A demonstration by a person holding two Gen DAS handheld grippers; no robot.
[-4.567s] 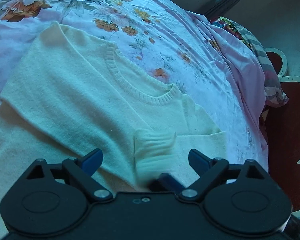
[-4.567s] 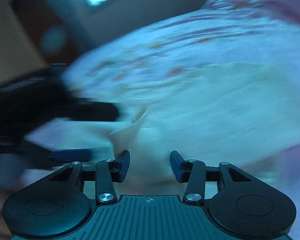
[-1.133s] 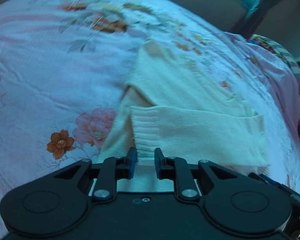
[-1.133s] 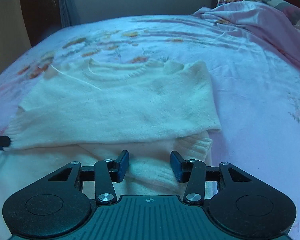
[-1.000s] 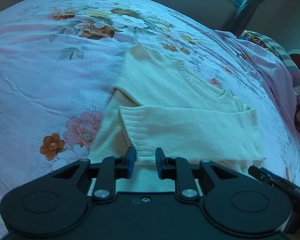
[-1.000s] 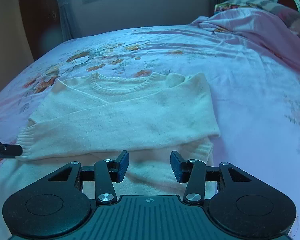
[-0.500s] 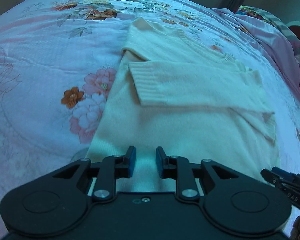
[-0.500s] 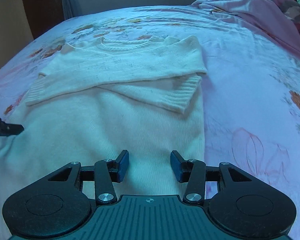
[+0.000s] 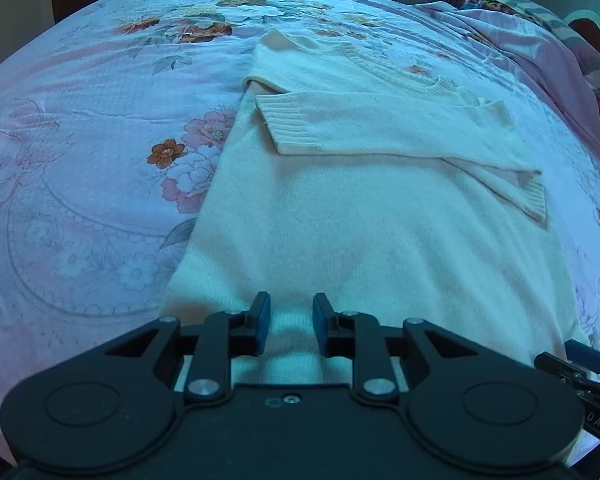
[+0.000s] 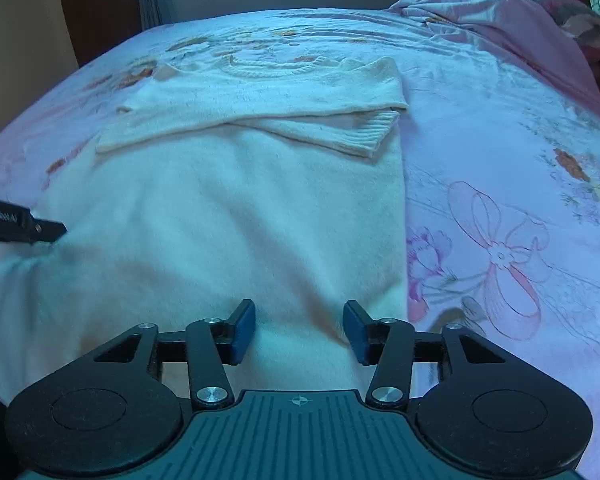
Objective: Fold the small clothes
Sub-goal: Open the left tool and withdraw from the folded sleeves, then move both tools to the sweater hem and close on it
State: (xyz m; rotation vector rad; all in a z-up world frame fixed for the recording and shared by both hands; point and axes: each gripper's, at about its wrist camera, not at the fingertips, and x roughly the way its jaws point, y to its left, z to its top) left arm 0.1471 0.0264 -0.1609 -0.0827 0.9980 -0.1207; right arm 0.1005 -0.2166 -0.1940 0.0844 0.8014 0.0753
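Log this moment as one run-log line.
sweater: flat on bed, sleeves crossed | left gripper: open, at hem | right gripper: opening, at hem

A cream knit sweater (image 9: 372,216) lies flat on the floral bedsheet (image 9: 80,168), both sleeves folded across its chest, neckline toward the bed's far edge. The left gripper (image 9: 287,322) hangs over the hem, jaws narrowly apart, gripping nothing. The right gripper's tip (image 9: 580,364) shows at the sweater's right hem corner
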